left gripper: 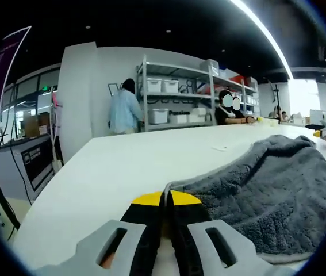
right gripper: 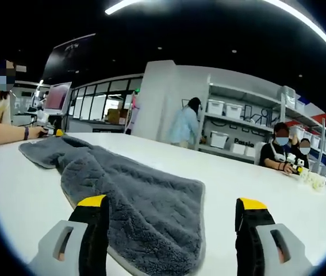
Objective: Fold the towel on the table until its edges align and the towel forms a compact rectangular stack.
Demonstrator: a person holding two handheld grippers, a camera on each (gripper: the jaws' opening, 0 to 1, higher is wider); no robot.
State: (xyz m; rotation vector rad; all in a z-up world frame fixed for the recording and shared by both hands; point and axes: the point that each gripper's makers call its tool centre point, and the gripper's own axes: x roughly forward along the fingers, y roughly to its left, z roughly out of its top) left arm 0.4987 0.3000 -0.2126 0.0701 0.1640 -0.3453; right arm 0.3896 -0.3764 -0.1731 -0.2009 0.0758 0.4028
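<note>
Towel (left gripper: 272, 190) of grey terry lies rumpled on a white table (left gripper: 122, 167) in the left gripper view, spreading from the centre toward the right edge. At its near left corner the left gripper (left gripper: 165, 201) has its yellow-tipped jaws pressed together; whether a fold of the hem is caught between them cannot be told. Behind, a monitor (left gripper: 4, 75) glows at far left, a person in a pale blue top (left gripper: 123, 109) stands at a metal shelf (left gripper: 177, 95) of white bins, and a seated person (left gripper: 229, 112) works at the table's far side.

In the right gripper view, a person's forearm (right gripper: 4, 132) rests at the table's left end beside the towel's far corner. The towel (right gripper: 134, 198) runs from there toward the camera, its near edge lying between and beneath the jaws of the right gripper (right gripper: 171, 207), which stand wide apart and hold nothing. A shelf bin at right carries dark lettering too blurred to read.
</note>
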